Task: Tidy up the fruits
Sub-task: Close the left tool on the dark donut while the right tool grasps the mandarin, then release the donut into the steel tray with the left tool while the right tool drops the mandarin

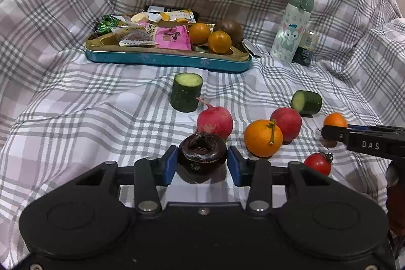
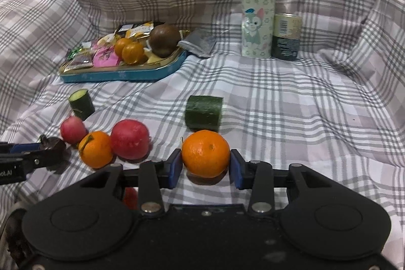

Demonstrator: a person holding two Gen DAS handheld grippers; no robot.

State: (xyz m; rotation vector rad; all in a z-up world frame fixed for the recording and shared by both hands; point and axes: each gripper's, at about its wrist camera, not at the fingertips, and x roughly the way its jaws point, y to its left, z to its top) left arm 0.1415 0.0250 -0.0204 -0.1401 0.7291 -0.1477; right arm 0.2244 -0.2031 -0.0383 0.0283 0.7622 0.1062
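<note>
Left tool (image 1: 202,160) is clamped on the dark mangosteen (image 1: 202,153), crown upward, crowded by a radish (image 1: 215,121); right tool (image 2: 205,167) is closed around the tangerine (image 2: 205,153), cucumber chunk (image 2: 203,113) just behind.

Bare checked cloth (image 2: 291,118) lies open right of the lying cucumber piece (image 2: 204,112), while left of it a radish (image 2: 129,139), stemmed mandarin (image 2: 96,152) and upright cucumber piece (image 2: 81,103) crowd the way.
</note>
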